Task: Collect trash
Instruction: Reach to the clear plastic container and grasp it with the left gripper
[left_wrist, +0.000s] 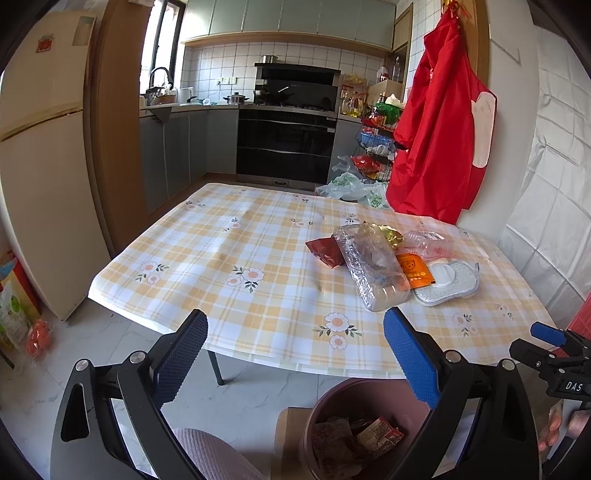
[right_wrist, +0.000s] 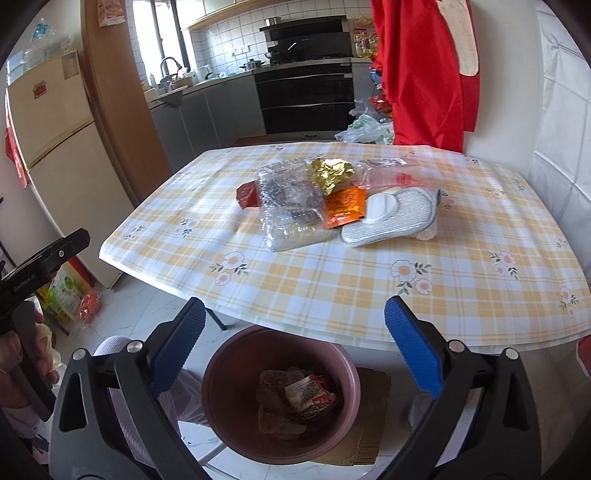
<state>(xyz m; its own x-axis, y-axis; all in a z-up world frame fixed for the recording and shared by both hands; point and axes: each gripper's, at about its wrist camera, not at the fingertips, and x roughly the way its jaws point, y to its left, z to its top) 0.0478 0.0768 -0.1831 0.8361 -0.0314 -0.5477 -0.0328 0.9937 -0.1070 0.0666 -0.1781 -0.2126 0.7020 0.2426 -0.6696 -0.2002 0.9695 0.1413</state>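
A pile of trash lies on the checked tablecloth (left_wrist: 229, 258): a clear plastic tray (left_wrist: 369, 269) (right_wrist: 288, 210), a dark red wrapper (left_wrist: 325, 251) (right_wrist: 246, 195), a gold foil wrapper (left_wrist: 386, 234) (right_wrist: 330, 173), an orange sachet (left_wrist: 415, 271) (right_wrist: 343, 208), a clear clamshell (left_wrist: 430, 240) (right_wrist: 388, 171) and a silver pad with a white cap (left_wrist: 448, 282) (right_wrist: 391, 214). A pink trash bin (right_wrist: 218, 384) (left_wrist: 332, 400) stands on the floor below the table's near edge and holds several wrappers. My left gripper (left_wrist: 295, 350) and right gripper (right_wrist: 293, 345) are open and empty, held short of the table above the bin.
A fridge (left_wrist: 40, 177) stands at the left. Kitchen counters and an oven (left_wrist: 288, 147) are behind the table. A red coat (left_wrist: 439, 129) hangs by the right wall. Plastic bags (left_wrist: 351, 184) lie on the floor beyond the table. Cardboard (right_wrist: 373, 424) lies under the bin.
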